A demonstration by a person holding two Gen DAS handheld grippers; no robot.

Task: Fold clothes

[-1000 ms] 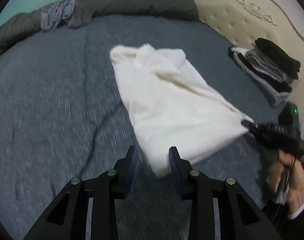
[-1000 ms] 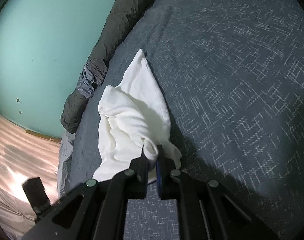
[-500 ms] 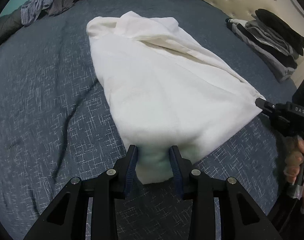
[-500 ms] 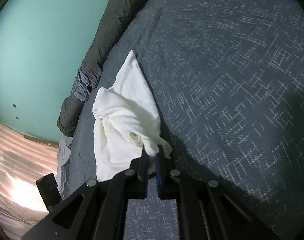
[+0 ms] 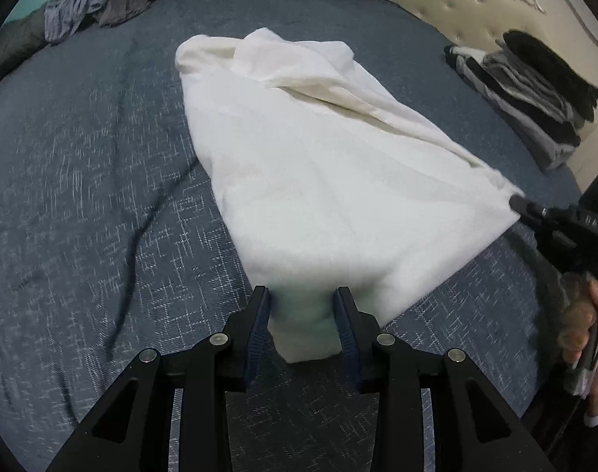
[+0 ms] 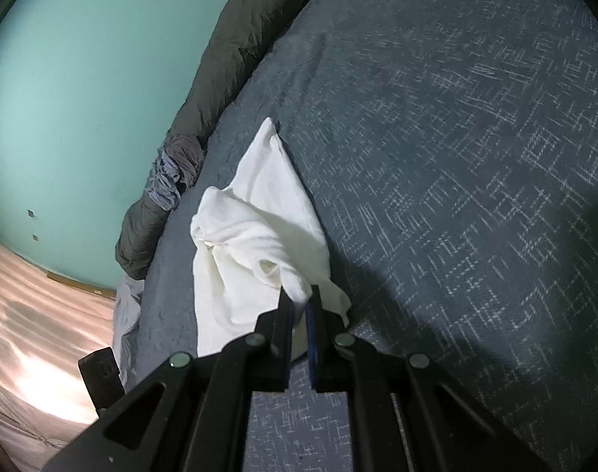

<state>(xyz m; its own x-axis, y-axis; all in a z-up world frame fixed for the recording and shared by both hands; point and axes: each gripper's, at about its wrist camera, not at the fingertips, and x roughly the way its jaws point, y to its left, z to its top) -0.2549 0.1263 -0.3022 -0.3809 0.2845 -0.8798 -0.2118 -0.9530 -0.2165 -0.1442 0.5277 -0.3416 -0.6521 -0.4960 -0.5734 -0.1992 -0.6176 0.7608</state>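
A bed (image 5: 82,181) with a dark blue patterned cover fills both views, its edges cut off. A white garment (image 5: 318,165) lies spread across its middle, motion-blurred. Far right, a stack of folded dark and grey clothes (image 5: 535,90) sits by the headboard. The left tool (image 5: 303,316) has a near corner of the garment between its parted fingers; whether they press it is unclear. The right tool (image 6: 299,310) is clamped on the garment's right corner, lettering on it unreadable.

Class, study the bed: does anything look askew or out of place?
The white garment lies bunched and skewed across the blue bedspread. A crumpled grey-blue cloth sits on the dark duvet, apart from the folded stack.
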